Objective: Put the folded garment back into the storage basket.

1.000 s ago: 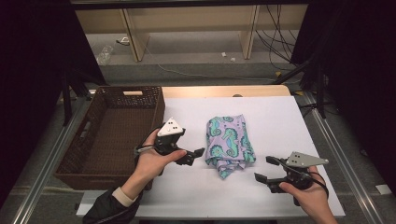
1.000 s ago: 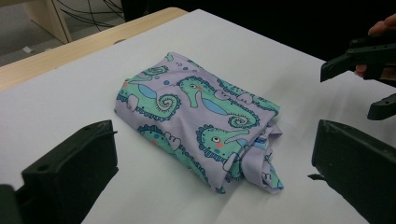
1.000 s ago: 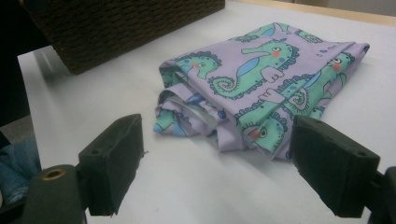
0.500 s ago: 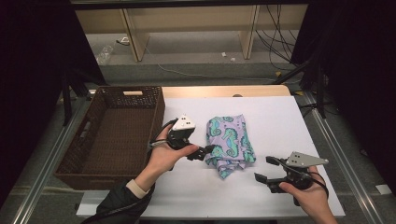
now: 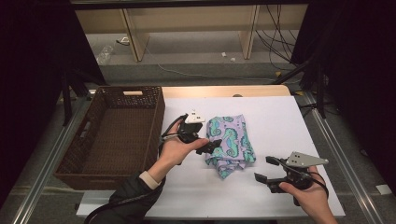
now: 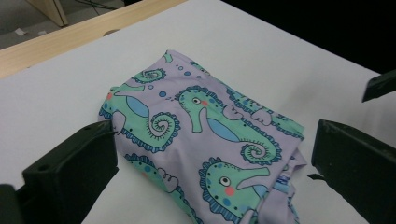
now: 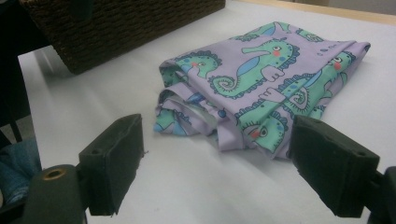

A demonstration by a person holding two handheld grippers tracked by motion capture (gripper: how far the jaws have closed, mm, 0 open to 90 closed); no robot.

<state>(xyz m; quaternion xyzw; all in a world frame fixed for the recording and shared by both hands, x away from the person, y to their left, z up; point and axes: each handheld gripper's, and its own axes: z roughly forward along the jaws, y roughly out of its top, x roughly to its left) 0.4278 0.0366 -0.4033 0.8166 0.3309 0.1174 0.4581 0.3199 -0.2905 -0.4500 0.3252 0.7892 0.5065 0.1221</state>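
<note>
One folded seahorse-print cloth [image 5: 230, 144] lies mid-table on the white table [image 5: 280, 116]. The left gripper [image 5: 211, 147] reaches its left edge, jaws spread; the right gripper [image 5: 267, 169] waits nearby, jaws spread too. One empty wicker basket [image 5: 154, 116] stands left. Dark room, wooden shelving behind.

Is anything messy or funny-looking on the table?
A little. The seahorse cloth is folded, but its near end is rumpled, with loose layers poking out unevenly. Nothing looks spilled or broken; the basket sits straight beside it.

One folded cloth [image 5: 230, 143], one basket [image 5: 116, 135].
</note>
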